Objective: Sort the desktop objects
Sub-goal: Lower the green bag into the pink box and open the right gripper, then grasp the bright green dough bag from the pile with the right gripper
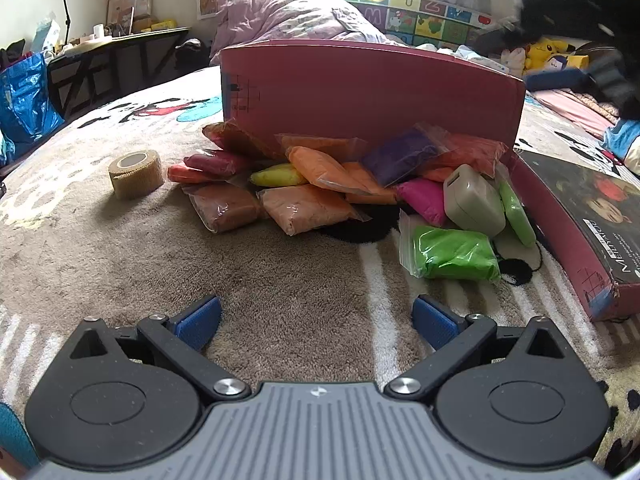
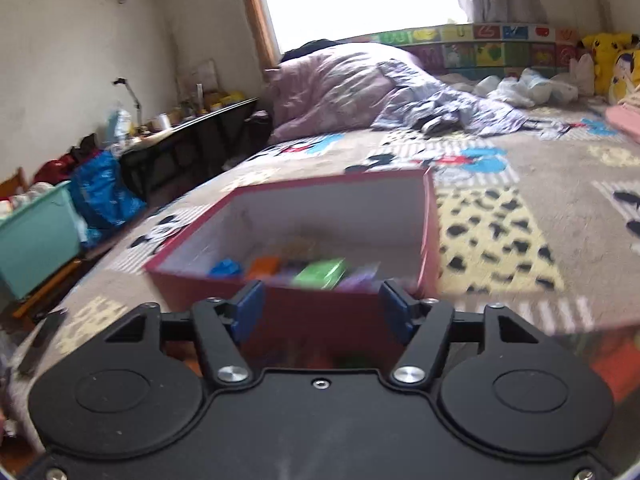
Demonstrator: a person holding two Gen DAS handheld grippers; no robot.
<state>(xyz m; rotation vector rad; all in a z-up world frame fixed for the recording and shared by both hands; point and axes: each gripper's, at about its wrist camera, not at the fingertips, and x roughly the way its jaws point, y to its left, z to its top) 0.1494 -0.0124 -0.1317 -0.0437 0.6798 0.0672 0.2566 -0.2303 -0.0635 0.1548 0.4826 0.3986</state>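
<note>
A plush cartoon-print blanket [image 1: 100,240] covered the bed and carried everything. On it stood the red cardboard box [image 1: 372,96], its long wall facing the left wrist camera; from the right wrist view the box [image 2: 430,232] was open-topped, with blurred blue, orange, green and purple packets lying on its floor. The box lid [image 1: 576,232] lay flat just beside the box's right end. A heap of bagged modelling clay [image 1: 320,176] in orange, yellow, red, purple, pink and brown leaned against the box's near wall. A green clay bag [image 1: 452,254] lay at the front right of the heap, and a beige charger plug [image 1: 474,200] rested on the bags behind it. A tan tape roll [image 1: 134,174] stood apart at left. The left gripper [image 1: 316,318] hovered low over the blanket, jaws spread wide and empty. The right gripper [image 2: 322,306] hung above the box's near edge, likewise spread and holding nothing.
</note>
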